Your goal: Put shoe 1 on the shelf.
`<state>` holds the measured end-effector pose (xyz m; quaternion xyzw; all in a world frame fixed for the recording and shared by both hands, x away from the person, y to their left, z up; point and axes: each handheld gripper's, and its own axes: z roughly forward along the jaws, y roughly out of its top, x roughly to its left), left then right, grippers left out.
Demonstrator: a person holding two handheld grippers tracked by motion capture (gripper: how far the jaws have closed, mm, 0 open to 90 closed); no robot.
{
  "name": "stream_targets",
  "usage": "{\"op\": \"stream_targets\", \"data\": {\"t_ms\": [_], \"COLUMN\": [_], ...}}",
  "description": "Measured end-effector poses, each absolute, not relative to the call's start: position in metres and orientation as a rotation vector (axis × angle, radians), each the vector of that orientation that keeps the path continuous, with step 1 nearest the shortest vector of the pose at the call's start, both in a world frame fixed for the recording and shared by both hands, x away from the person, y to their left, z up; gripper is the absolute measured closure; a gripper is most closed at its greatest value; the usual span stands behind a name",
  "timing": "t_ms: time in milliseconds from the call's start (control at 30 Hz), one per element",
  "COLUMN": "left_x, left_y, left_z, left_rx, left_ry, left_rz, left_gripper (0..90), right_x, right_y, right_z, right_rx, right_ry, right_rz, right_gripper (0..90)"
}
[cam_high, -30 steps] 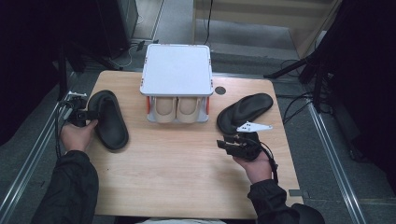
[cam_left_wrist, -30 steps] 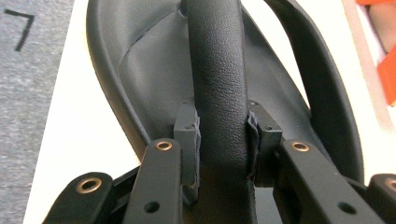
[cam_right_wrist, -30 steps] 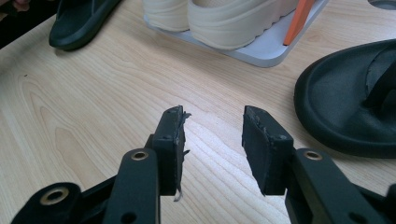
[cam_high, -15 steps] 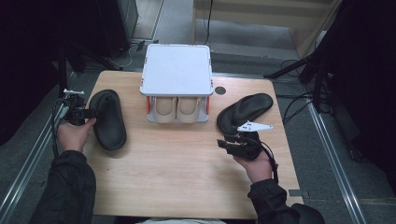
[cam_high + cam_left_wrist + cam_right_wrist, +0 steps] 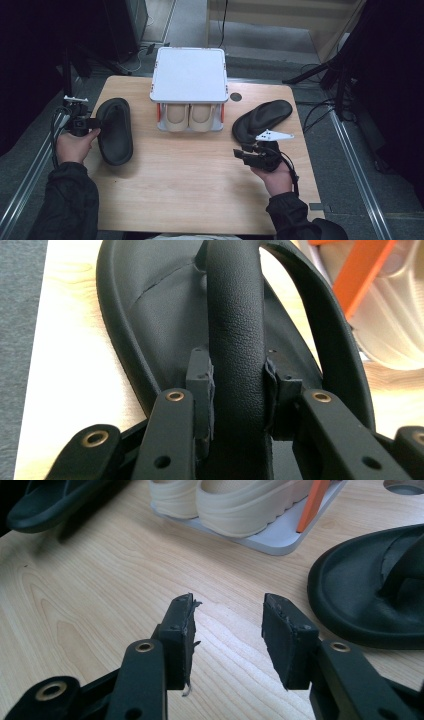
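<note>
— Where do we stand with the left sandal (image 5: 115, 131)?
— At the frame's left on the surface (image 5: 200, 170), our left hand-held gripper (image 5: 239, 380) clamps its strap (image 5: 235, 315).
— And the right hand-held gripper (image 5: 227, 630)?
— Empty, its jaws just widened.
— It's soft, light, grippy; we hold the strap, since the sole flexes.

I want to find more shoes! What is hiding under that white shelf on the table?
Under the white shelf stand two cream shoes, side by side. Their front ends show; the rest is covered by the shelf top.
</note>
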<state>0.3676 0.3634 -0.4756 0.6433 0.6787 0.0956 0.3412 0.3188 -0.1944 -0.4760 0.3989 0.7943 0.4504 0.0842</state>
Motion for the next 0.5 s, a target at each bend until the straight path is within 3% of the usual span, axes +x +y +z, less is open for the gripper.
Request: {"op": "stream_targets", "data": {"t_ms": [500], "left_x": [0.348], "left_y": [0.346], "left_z": [-0.462], "left_rx": [1.715], "left_ry": [1.700], "left_rz": [0.203], "left_gripper": [70.4], "right_x": [0.320], "right_y": [-0.198], "right_z": [-0.475], "right_rx": [1.195], "right_ry": [2.342], "right_rz": [1.354], "right_gripper": [52.4]}}
